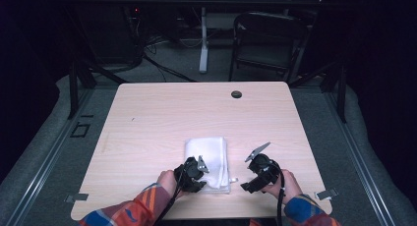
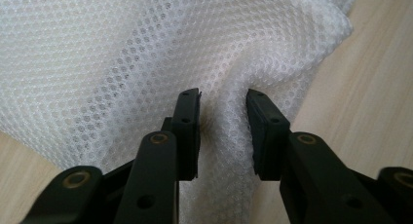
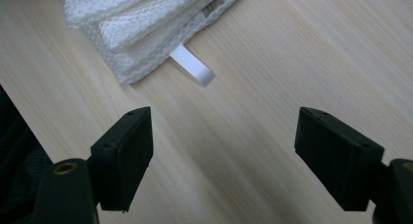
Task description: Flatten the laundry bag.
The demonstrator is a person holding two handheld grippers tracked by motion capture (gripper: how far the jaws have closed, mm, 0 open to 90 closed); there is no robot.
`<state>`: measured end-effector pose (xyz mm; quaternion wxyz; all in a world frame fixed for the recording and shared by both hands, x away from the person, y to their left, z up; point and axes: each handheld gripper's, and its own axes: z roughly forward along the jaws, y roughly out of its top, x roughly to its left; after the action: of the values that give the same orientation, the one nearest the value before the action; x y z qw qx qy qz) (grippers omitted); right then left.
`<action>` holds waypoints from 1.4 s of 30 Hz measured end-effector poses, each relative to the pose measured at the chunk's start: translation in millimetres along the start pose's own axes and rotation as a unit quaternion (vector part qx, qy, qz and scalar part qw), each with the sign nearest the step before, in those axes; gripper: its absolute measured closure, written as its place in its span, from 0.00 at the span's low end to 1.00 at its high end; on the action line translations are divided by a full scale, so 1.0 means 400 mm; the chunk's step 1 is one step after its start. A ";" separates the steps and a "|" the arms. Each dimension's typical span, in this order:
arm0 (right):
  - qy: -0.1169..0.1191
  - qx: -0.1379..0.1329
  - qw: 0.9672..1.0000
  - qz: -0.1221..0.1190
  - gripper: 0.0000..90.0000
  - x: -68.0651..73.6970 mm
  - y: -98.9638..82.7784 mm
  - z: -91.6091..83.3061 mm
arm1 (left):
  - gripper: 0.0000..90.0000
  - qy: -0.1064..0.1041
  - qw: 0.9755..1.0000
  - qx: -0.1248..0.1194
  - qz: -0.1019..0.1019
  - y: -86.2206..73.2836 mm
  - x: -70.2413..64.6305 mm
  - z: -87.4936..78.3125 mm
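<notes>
A folded white mesh cloth point(image 1: 209, 155) lies on the light wooden table point(image 1: 172, 113), near its front edge. My left gripper point(image 1: 201, 182) rests on the cloth's near left corner. In the left gripper view its jaws point(image 2: 223, 117) are pinched on a raised ridge of the cloth point(image 2: 122, 53). My right gripper point(image 1: 244, 185) hovers just right of the cloth with its jaws wide apart and nothing between them. The right gripper view point(image 3: 224, 136) looks over bare wood toward the cloth's corner point(image 3: 131, 24) and a small white loop tag point(image 3: 192, 65).
A dark round grommet point(image 1: 236, 94) sits near the table's far edge. Beyond the table stand a black folding chair point(image 1: 265, 39) and the white leg of another table point(image 1: 203, 44). Both forearms in plaid sleeves come in over the front edge.
</notes>
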<state>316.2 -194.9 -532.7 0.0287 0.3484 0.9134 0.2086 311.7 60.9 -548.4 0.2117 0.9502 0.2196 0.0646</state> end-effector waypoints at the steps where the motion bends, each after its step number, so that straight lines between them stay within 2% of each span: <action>1: 0.000 -0.002 1.000 0.000 0.31 0.004 0.004 0.002 | 0.79 -0.001 1.000 -0.001 -0.002 -0.001 0.001 0.000; 4: -0.002 0.006 1.000 -0.015 0.38 0.013 0.015 0.005 | 0.81 -0.001 1.000 -0.004 -0.005 -0.001 0.003 0.000; 8: 0.001 -0.005 1.000 -0.029 0.55 0.031 0.030 0.013 | 0.85 0.000 1.000 -0.007 -0.008 -0.003 0.006 -0.001; 9: 0.001 -0.005 1.000 -0.029 0.55 0.031 0.030 0.013 | 0.85 0.000 1.000 -0.007 -0.008 -0.003 0.006 -0.001; 11: 0.007 -0.010 0.999 -0.033 0.70 0.044 0.042 0.022 | 0.86 -0.001 1.000 -0.010 -0.011 -0.004 0.007 -0.001; 12: 0.007 -0.010 0.999 -0.033 0.70 0.044 0.042 0.022 | 0.86 -0.003 1.000 -0.010 -0.012 -0.005 0.008 -0.001; 13: 0.012 -0.010 0.999 -0.040 0.80 0.051 0.052 0.028 | 0.86 -0.003 1.000 -0.011 -0.013 -0.005 0.009 -0.001; 15: 0.015 -0.009 0.999 -0.046 0.88 0.059 0.061 0.034 | 0.86 -0.003 1.000 -0.011 -0.013 -0.005 0.010 -0.002; 16: 0.015 -0.009 0.999 -0.046 0.88 0.059 0.061 0.034 | 0.86 -0.002 1.000 -0.012 -0.013 -0.005 0.010 -0.002; 17: 0.021 -0.015 0.999 -0.048 0.95 0.067 0.070 0.044 | 0.87 -0.002 1.000 -0.012 -0.014 -0.006 0.011 -0.003; 18: 0.020 -0.008 0.998 -0.056 0.97 0.070 0.076 0.047 | 0.87 -0.002 1.000 -0.014 -0.015 -0.006 0.011 -0.003; 22: 0.021 -0.008 0.998 -0.062 1.00 0.084 0.088 0.067 | 0.88 0.000 1.000 -0.016 -0.016 -0.007 0.014 -0.005; 25: 0.017 -0.004 0.997 -0.078 1.00 0.097 0.106 0.084 | 0.88 0.002 1.000 -0.018 -0.016 -0.008 0.015 -0.007; 29: 0.019 -0.016 0.997 -0.070 1.00 0.107 0.117 0.107 | 0.89 0.002 1.000 -0.021 -0.014 -0.008 0.015 -0.009; 34: 0.018 -0.005 0.997 -0.075 1.00 0.107 0.120 0.121 | 0.89 0.004 0.999 -0.032 -0.010 -0.008 0.018 -0.018; 36: 0.006 -0.001 0.996 -0.091 1.00 0.104 0.120 0.118 | 0.89 0.004 0.999 -0.042 -0.013 -0.009 0.021 -0.026; 37: 0.006 -0.001 0.996 -0.091 1.00 0.104 0.120 0.118 | 0.89 0.004 0.999 -0.042 -0.013 -0.009 0.021 -0.026; 38: 0.014 -0.010 0.997 -0.080 1.00 0.102 0.116 0.121 | 0.89 0.008 0.999 -0.044 -0.013 -0.009 0.021 -0.030; 42: 0.015 -0.007 0.996 -0.084 1.00 0.098 0.116 0.120 | 0.89 0.009 0.999 -0.044 -0.016 -0.009 0.020 -0.033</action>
<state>324.9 -120.9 -553.9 0.0345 0.2671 0.9384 0.2167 314.5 72.3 -537.7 0.2527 0.9356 0.2332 0.0795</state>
